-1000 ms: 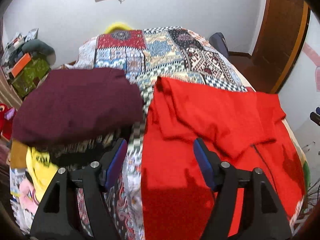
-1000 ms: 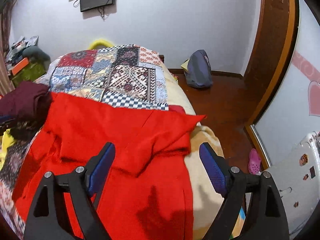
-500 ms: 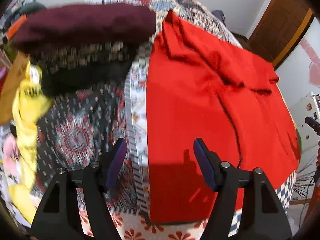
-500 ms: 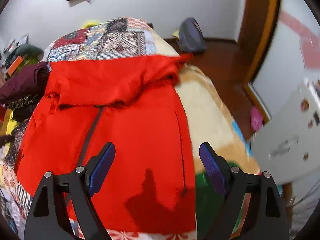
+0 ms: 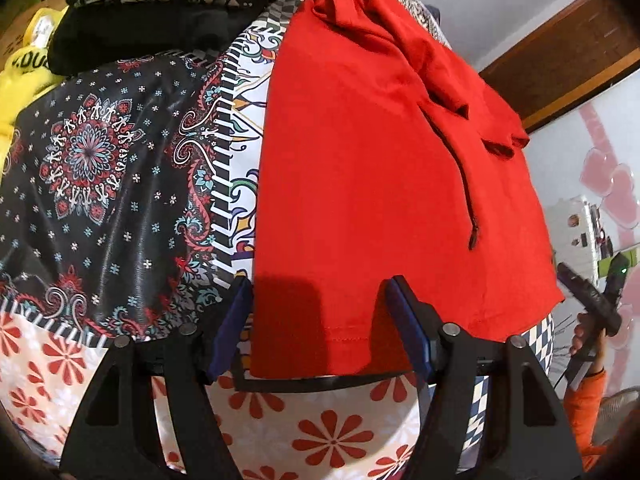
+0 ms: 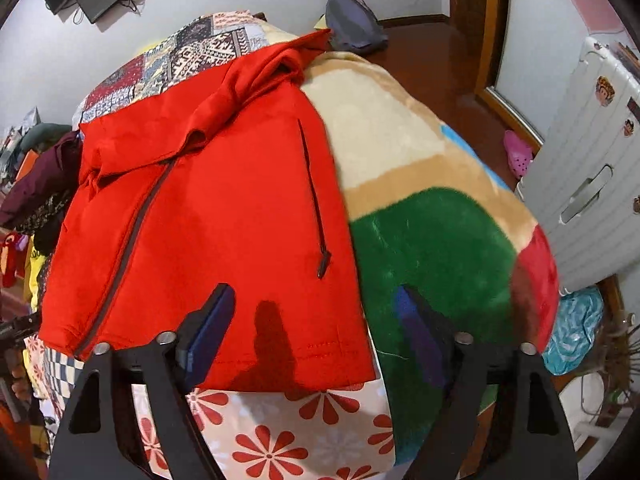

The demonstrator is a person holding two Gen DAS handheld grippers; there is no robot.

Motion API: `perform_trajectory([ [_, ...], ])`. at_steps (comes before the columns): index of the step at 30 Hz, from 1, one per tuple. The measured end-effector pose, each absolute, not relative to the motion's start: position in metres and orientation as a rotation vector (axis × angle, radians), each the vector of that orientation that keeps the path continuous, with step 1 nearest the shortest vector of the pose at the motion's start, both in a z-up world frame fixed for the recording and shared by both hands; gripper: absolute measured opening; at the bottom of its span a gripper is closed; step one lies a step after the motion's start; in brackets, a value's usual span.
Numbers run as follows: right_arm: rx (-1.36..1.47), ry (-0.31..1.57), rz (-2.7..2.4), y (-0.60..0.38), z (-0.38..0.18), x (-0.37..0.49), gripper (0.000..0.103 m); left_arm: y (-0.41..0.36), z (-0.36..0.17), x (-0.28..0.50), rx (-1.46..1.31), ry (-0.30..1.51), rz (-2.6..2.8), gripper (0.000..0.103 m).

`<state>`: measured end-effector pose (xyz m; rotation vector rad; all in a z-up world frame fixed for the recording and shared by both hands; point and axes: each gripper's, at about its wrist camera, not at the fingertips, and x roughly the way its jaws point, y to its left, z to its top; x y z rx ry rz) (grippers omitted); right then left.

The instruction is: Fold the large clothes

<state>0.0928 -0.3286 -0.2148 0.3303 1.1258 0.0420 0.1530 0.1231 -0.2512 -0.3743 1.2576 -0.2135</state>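
A red zip jacket (image 5: 360, 168) lies flat on the bed, hood end away from me, hem towards me. My left gripper (image 5: 320, 320) hovers open over the hem's near left corner, which lies between the fingers with no pad touching it. In the right wrist view the same jacket (image 6: 224, 216) shows its dark centre zip and a pocket zip. My right gripper (image 6: 316, 328) is over the near right hem corner. Its jaws are closing, the cloth lies between them, and the pads stand clear of it.
A stack of folded clothes (image 5: 152, 4), black, patterned and yellow, sits at the far left of the bed. A green and beige fleece blanket (image 6: 432, 232) covers the bed's right side. A white suitcase (image 6: 592, 160) stands beside it, with a backpack (image 6: 352, 20) on the floor beyond. A hand in an orange sleeve (image 5: 588, 380) shows at the right.
Both grippers have tipped down and sunk towards the jacket's near hem, which now lies between their fingers. The right gripper's jaws stand a little narrower than before.
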Motion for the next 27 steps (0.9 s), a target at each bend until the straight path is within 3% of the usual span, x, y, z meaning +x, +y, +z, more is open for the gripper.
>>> perform_trajectory([
  [2, 0.333, 1.142, 0.039, -0.329, -0.221, 0.094, 0.054, 0.123, -0.251, 0.151, -0.387, 1.246, -0.212, 0.065],
  [4, 0.308, 1.131, 0.034, -0.326, -0.223, 0.093, 0.040, 0.122, -0.248, 0.150, -0.389, 1.228, -0.220, 0.053],
  [7, 0.291, 1.126, 0.027, -0.326, -0.226, 0.093, 0.032, 0.119, -0.241, 0.147, -0.364, 1.192, -0.244, 0.020],
  [9, 0.287, 1.118, 0.015, -0.327, -0.227, 0.093, 0.024, 0.120, -0.238, 0.150, -0.355, 1.184, -0.248, 0.006],
  [14, 0.254, 1.072, 0.039, -0.324, -0.211, 0.090, 0.013, 0.111, -0.229, 0.162, -0.319, 1.154, -0.246, 0.004],
  [27, 0.216, 0.917, 0.103, -0.321, -0.145, 0.142, 0.012, 0.107, -0.142, 0.200, -0.276, 0.942, -0.293, 0.004],
])
